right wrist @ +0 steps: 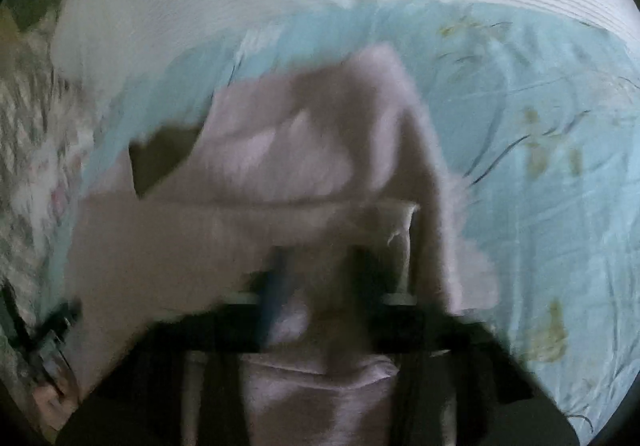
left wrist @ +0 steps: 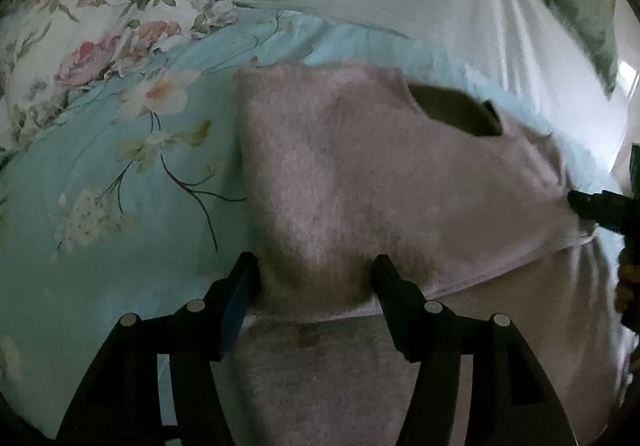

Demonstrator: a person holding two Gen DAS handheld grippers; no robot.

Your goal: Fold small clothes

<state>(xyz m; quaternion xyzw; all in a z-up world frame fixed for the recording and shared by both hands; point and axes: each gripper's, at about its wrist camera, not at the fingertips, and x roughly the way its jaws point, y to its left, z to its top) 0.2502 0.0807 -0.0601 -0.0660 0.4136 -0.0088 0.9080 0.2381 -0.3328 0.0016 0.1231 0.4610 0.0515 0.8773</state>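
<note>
We hold the left hand-held gripper [left wrist: 316, 278] low and level, its two black fingers [left wrist: 244, 278] spread wide apart with pink cloth bunched between them. Our right hand-held gripper [right wrist: 320, 286], blurred in its own view, shows narrower-set fingers [right wrist: 276, 286] with cloth between them; whether they clamp is unclear.

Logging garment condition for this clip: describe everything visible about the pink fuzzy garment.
The pink garment is pale pink and looks like fuzzy, fleecy knit. It has a dark neck opening. It lies on the light blue floral bedsheet, its upper part folded over its lower part. A fold edge sits between the left gripper's spread fingers; the right gripper is at its other side. The right wrist view is blurred, so that grip is unclear.
</note>
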